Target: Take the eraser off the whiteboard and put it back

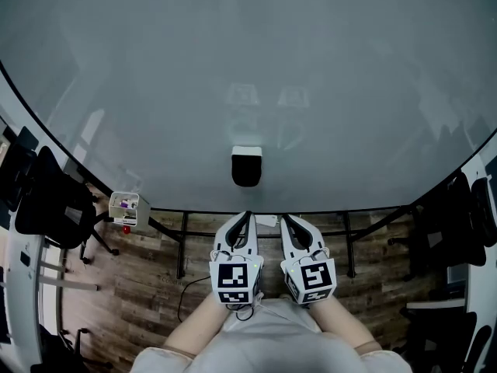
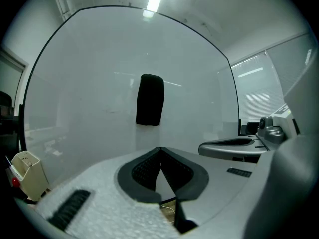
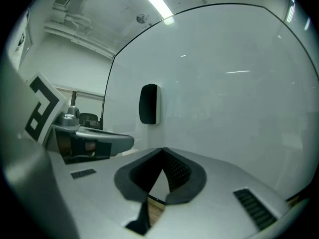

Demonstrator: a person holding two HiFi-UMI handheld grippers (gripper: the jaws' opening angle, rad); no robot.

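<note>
L tongs (image 1: 247, 216) – tips together, empty | R tongs (image 1: 286, 218) – same | side by side, approx. level

The black rectangular eraser (image 1: 246, 166) sits on the large white whiteboard (image 1: 248, 76), low and near its middle. Nearer, just below it, the left tool (image 1: 248, 214) and right tool (image 1: 284, 217) lie side by side. A small pale plastic box (image 1: 124, 207) is at the board's lower left edge.

Large glossy white whiteboard (image 1: 248, 68) ahead of both jaw pairs, filling upper frame. Black block eraser (image 1: 246, 168) with white top edge on board, straight ahead of jaw tips, between lines of both grippers, apart from both. Left gripper (image 1: 248, 215) and right gripper (image 1: 284, 218) side by side, jaws of each together, nothing between. Small white holder box (image 1: 124, 206) well left of left jaws. Black metal stand legs (image 1: 183, 243) beside jaws, over brown wood-plank floor (image 1: 140, 286). Black office chair (image 1: 46, 204) far left, another (image 1: 458, 224) far right
</note>
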